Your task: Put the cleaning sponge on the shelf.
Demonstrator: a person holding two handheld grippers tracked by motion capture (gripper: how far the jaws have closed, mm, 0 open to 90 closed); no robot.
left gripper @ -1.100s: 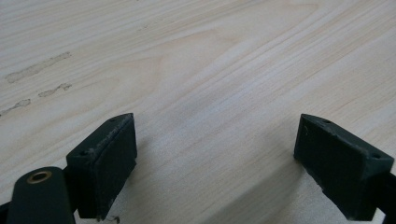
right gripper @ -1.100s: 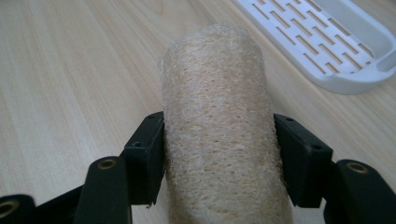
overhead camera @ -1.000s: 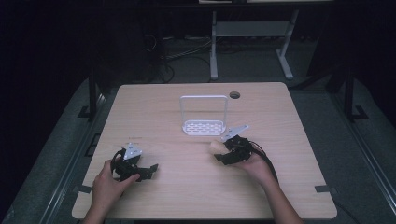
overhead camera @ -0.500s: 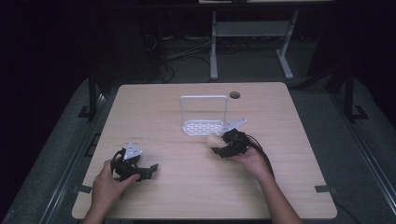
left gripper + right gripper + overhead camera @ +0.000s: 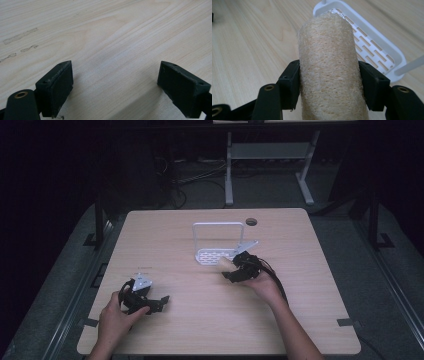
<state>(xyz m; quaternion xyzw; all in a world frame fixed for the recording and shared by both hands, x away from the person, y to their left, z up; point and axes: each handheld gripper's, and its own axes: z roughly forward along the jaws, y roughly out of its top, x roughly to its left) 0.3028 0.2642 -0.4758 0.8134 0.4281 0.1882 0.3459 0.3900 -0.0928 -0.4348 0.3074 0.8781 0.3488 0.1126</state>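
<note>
Lengthwise toward the white rack (image 5: 372, 42), loofah sponge (image 5: 329, 72) clamped in right gripper (image 5: 329, 85); left gripper (image 5: 115, 87) fingers wide, empty.

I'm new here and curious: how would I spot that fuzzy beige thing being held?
Start at the wooden table, then find the white slotted rack near its middle. Beside the rack, the right gripper pinches a loofah sponge between its fingers: a rough, straw-coloured fibrous roll, unlike anything else there.

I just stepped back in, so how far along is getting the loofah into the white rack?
Done: the right gripper is clamped on the loofah, lifted beside the white rack. In hand: carrying it over. Left: setting it in and releasing. The left gripper is open and idle.
</note>
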